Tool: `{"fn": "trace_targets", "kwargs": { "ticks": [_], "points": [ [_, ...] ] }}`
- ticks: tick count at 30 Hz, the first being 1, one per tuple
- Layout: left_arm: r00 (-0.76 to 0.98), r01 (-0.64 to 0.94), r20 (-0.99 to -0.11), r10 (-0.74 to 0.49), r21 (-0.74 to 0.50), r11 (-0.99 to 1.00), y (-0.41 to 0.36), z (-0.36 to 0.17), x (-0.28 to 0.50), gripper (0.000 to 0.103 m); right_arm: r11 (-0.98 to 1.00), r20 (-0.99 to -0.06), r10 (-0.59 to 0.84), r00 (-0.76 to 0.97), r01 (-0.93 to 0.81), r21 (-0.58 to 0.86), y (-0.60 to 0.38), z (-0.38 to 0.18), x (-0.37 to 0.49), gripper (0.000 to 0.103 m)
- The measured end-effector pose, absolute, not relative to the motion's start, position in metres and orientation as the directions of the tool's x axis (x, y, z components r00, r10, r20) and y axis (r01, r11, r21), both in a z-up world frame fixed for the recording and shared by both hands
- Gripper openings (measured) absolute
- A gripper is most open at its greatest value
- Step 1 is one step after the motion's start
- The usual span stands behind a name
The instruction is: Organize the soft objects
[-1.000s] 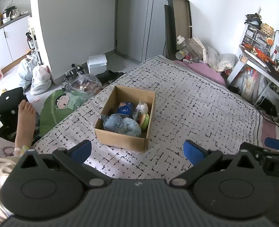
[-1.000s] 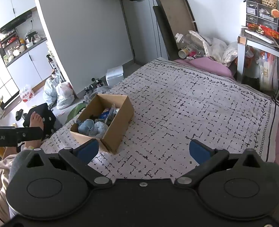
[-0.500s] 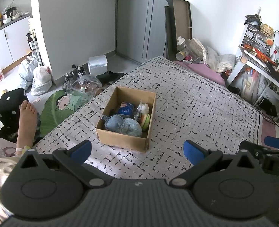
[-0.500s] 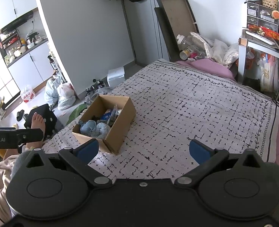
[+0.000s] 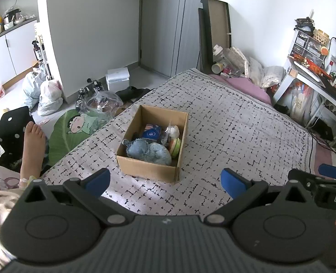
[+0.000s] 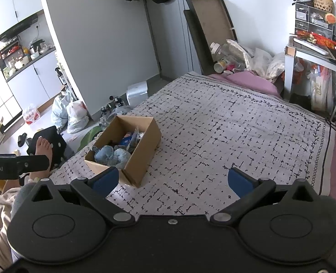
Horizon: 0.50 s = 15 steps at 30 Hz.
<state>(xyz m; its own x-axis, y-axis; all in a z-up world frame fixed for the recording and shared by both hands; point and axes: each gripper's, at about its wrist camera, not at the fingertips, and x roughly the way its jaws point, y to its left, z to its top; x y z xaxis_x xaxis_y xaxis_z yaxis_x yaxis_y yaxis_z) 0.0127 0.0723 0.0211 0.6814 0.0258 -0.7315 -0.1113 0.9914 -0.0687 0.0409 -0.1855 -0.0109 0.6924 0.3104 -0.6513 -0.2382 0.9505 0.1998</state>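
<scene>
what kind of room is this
Most likely a small studio flat: a bed with a patterned cover, a kitchen counter off to the side, a cluttered desk by the wall.

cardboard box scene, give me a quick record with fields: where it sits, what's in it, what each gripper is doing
box: open cardboard box on the patterned bedspread, near its left edge
contents: blue soft toy at the near end, green and yellow item by the right wall, dark blue packet behind
left gripper: open, empty, short of the box
right gripper: open, empty, box ahead to its left
bedspread beyond box: bare
</scene>
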Motion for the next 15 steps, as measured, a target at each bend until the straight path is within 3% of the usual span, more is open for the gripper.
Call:
{"fn": "trace_targets", "kwargs": {
  "ticks": [15],
  "points": [
    [0.676, -0.106, -0.737, 0.02, -0.071, 0.992, 0.0674, 0.0163, 0.016, 0.103, 0.952, -0.636, 0.305, 0.709, -0.231, 0.199, -0.1866, -0.0112, 0.0398, 0.103]
  ]
}}
